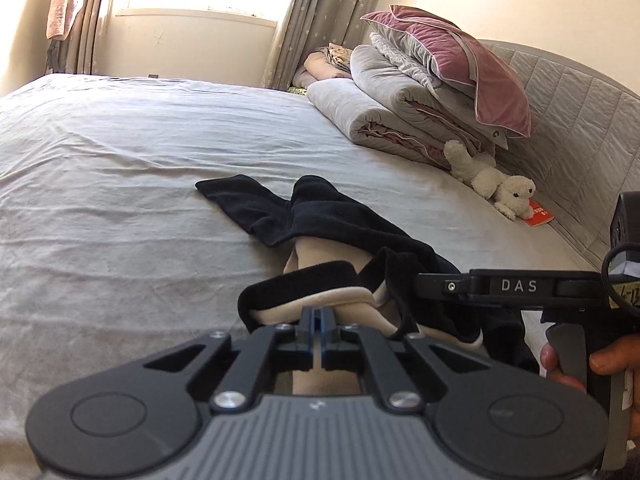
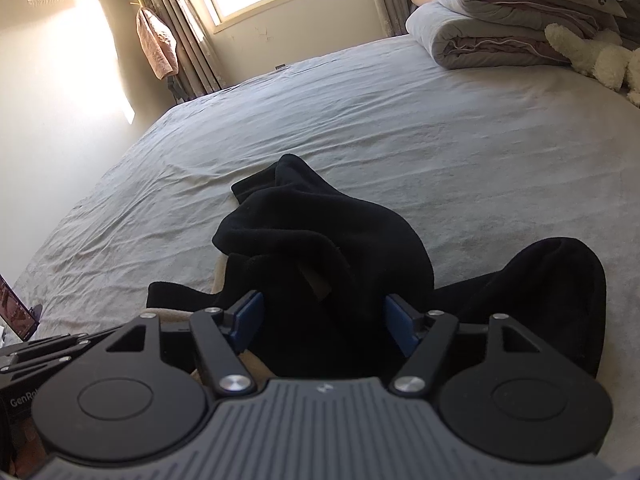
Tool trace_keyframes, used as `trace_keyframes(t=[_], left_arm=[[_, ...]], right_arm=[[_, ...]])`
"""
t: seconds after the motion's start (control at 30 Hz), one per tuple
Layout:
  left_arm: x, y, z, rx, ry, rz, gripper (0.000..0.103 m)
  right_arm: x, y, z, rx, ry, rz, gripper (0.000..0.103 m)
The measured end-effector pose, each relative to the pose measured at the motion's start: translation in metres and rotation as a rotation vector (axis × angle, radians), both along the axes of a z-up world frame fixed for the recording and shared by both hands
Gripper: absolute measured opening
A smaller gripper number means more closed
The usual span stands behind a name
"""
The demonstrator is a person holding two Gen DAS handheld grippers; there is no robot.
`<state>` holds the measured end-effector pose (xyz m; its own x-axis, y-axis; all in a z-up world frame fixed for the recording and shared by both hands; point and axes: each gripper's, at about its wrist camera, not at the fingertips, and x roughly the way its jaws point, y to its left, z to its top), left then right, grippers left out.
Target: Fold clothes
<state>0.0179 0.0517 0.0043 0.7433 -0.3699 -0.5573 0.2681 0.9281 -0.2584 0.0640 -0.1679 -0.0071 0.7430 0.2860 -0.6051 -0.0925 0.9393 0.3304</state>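
Observation:
A black garment with a beige lining (image 1: 340,220) lies crumpled on the grey bedsheet (image 1: 120,160). My left gripper (image 1: 318,314) is shut on its near edge, where the black hem folds over the beige lining. In the right wrist view the same garment (image 2: 320,232) is heaped in front of my right gripper (image 2: 324,320). The right jaws stand wide apart, with a fold of black fabric between the blue pads (image 2: 400,328), which do not press on it. One finger of the right gripper (image 1: 500,286) reaches in from the right in the left wrist view, held by a hand (image 1: 600,360).
Folded quilts (image 1: 380,100) and a pink pillow (image 1: 460,60) are stacked at the padded headboard (image 1: 580,120). A white plush toy (image 1: 492,184) and a red booklet (image 1: 540,214) lie beside them. A window and curtains stand beyond the bed. A screen (image 2: 16,312) stands at the bed's left edge.

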Motion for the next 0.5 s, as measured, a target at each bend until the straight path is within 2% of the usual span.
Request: trace_keyframes(t=[0.13,0.3,0.5], left_arm=[[0.004,0.000,-0.004,0.008,0.039,0.007,0.026],[0.006,0.000,-0.009,0.009,0.076,0.001,0.032],[0.007,-0.003,-0.011,0.016,0.092,0.007,0.033]], right_arm=[[0.000,0.001,-0.001,0.002,0.004,-0.003,0.072],[0.000,0.003,-0.002,-0.009,0.004,0.004,0.074],[0.000,0.008,-0.004,-0.024,0.007,0.015,0.074]])
